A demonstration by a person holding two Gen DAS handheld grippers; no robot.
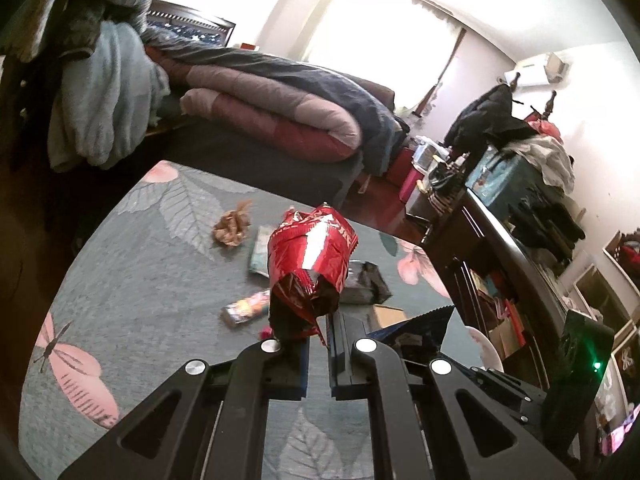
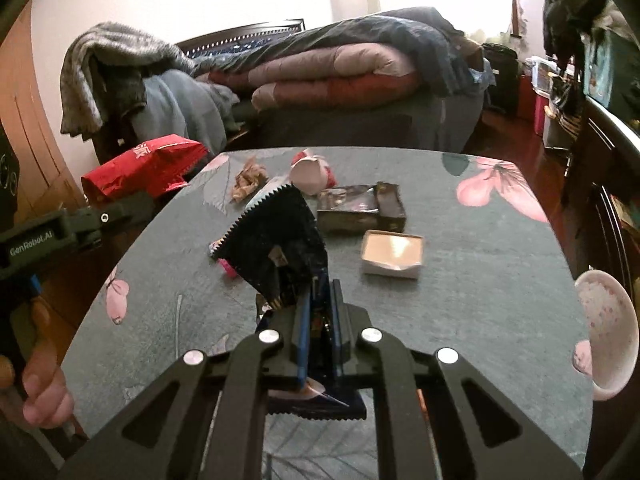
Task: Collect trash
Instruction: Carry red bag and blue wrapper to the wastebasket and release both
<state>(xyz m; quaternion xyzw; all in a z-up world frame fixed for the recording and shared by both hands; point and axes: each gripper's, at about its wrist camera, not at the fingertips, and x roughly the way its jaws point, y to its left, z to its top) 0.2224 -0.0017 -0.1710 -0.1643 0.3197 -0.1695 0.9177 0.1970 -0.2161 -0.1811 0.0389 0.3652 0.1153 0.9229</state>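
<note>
My left gripper is shut on a crumpled red snack bag and holds it above the table; the bag also shows at the left in the right wrist view. My right gripper is shut on a dark blue snack wrapper with a zigzag edge, held above the table. On the grey floral table lie a crumpled brown paper, a dark foil packet, a small open white box and a pink-white crumpled piece.
A small candy wrapper and a pale flat packet lie on the table. A pink bowl sits at the right edge. A bed with folded quilts stands behind, and a dark cluttered desk at the right.
</note>
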